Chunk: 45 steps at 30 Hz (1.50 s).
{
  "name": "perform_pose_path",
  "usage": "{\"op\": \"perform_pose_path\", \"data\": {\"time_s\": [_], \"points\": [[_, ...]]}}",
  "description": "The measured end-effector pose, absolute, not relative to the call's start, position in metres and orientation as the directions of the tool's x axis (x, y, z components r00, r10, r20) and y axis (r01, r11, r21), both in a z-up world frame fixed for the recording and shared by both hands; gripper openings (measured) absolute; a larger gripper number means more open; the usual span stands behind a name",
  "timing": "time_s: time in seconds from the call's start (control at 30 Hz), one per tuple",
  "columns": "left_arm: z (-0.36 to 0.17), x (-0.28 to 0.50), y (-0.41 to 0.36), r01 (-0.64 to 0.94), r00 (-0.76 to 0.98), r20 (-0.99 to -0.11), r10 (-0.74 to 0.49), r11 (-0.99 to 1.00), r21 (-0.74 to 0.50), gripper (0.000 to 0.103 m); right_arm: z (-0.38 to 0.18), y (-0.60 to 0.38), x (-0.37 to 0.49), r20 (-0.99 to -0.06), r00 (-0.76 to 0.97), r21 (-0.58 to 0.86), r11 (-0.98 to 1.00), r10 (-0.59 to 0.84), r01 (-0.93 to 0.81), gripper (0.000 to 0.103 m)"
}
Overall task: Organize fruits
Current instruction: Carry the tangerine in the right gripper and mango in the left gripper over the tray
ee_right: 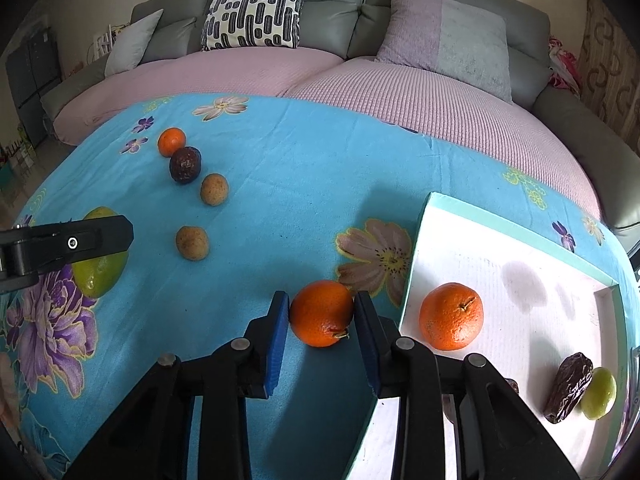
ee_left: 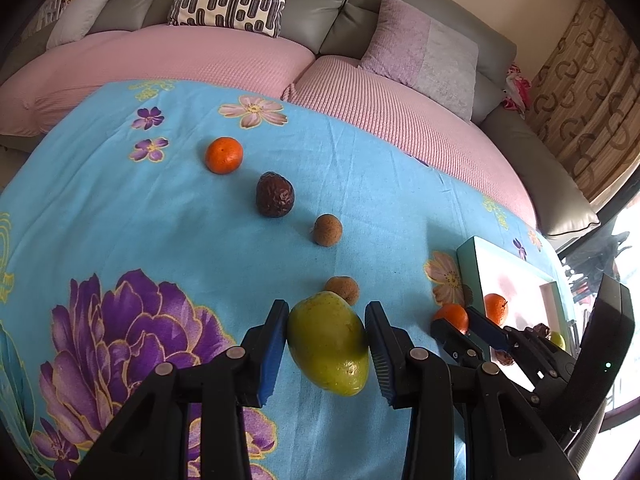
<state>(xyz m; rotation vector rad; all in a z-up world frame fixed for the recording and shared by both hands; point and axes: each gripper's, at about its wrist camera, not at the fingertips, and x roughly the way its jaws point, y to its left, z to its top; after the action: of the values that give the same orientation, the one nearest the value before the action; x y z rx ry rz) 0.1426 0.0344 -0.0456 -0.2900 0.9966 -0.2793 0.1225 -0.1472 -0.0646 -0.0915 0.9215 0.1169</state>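
Flowered blue cloth on a worktop before a grey sofa.
Left claw (ee_left: 327, 340) grips the green mango (ee_left: 328, 346); right claw (ee_right: 321, 322) clasps an orange (ee_right: 322, 313) beside the white tray (ee_right: 520, 248). Next, probably lift both into it.

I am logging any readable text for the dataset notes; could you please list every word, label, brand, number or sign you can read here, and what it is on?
None: no readable text in either view.
The tray is plain white with a teal rim.
The cloth and the cushion carry only patterns.
The fruits, such as the green fruit and the orange, have no stickers.
The left gripper and the right gripper show no visible markings.
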Motion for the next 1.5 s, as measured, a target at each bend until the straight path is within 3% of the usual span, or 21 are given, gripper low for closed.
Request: {"op": "perform_pose_path", "data": {"time_s": [0.3, 0.67, 0.97, 1.13, 1.5], "points": [[-0.03, 0.138, 0.032, 0.12, 0.544, -0.757, -0.363, 0.926, -0.358, 0.042, -0.038, -0.172, 0.109, -0.73, 0.634, 0.229, 0.965, 0.255, -0.126, 0.035], [-0.007, 0.128, 0.002, 0.211, 0.563, -0.722, -0.402, 0.914, -0.346, 0.042, -0.014, -0.215, 0.085, -0.726, 0.674, 0.178, 0.984, 0.132, 0.0, 0.035], [0.003, 0.111, -0.065, 0.379, 0.505, -0.714, -0.485, 0.868, -0.322, 0.042, 0.006, -0.299, 0.042, -0.734, 0.669, 0.083, 0.962, -0.117, 0.26, 0.035], [0.005, 0.092, -0.112, 0.492, 0.445, -0.721, -0.53, 0.818, -0.297, 0.042, 0.013, -0.337, 0.019, -0.727, 0.662, 0.097, 0.927, -0.183, 0.362, 0.035], [-0.018, 0.07, -0.17, 0.603, 0.357, -0.776, -0.519, 0.763, -0.233, 0.042, 0.006, -0.359, 0.008, -0.749, 0.639, 0.119, 0.915, -0.173, 0.387, 0.035]]}}
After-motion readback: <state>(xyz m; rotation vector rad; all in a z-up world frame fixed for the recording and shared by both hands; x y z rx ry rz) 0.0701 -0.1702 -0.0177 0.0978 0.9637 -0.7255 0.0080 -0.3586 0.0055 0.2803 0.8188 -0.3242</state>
